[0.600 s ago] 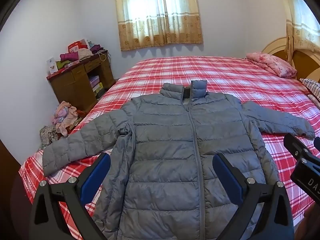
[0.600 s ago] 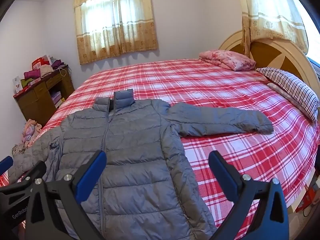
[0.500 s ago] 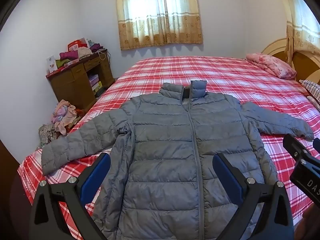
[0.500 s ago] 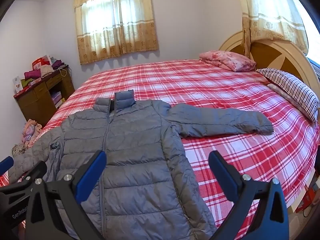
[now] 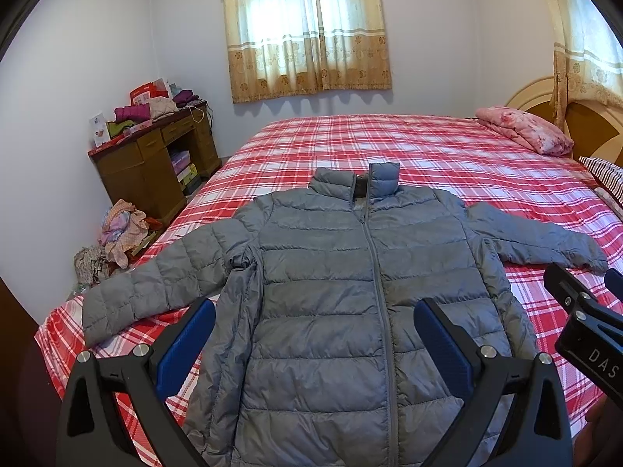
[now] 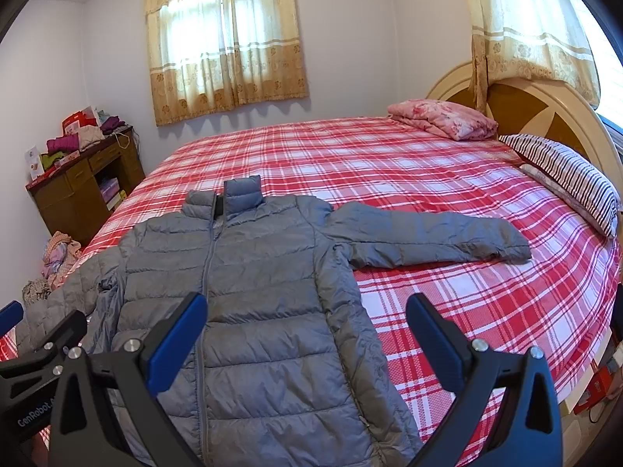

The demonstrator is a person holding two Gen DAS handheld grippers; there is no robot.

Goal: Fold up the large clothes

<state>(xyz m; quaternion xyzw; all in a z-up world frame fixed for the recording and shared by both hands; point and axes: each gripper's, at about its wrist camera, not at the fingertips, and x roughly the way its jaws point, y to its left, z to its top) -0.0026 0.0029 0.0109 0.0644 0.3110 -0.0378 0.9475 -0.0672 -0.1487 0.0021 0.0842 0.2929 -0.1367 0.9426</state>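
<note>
Here, we hold two claws over the near edge of the bed. Left claw (image 5: 313,334): spread wide, blue pads apart, nothing between them, poised above the lower front of the jacket (image 5: 331,292). Right claw (image 6: 305,330): likewise spread, nothing pinched, one finger over the jacket (image 6: 249,292) hem side, the other over bare bedspread. Each claw shows at the edge of the other's view, so we have them side by side and apart.

Jacket: grey, quilted, zipped shut, lying front up and flat on the bed (image 6: 428,163), collar away from us. Its right-hand sleeve (image 6: 428,239) stretches straight out across the bedspread; the other sleeve (image 5: 155,284) runs out toward the bed's left edge, with a fold of fabric bunched at the armpit.

Bed: red and white plaid cover, wooden headboard (image 6: 545,113) at the right. Near the headboard we list a folded pink quilt (image 6: 444,118) and a striped pillow (image 6: 564,175).

Beyond the bed: a brown tabletop (image 5: 155,163) by the wall, piled with clothes and boxes; a heap of clothes (image 5: 120,229) on the floor beside it; a curtained window (image 5: 307,27) in the far wall.
</note>
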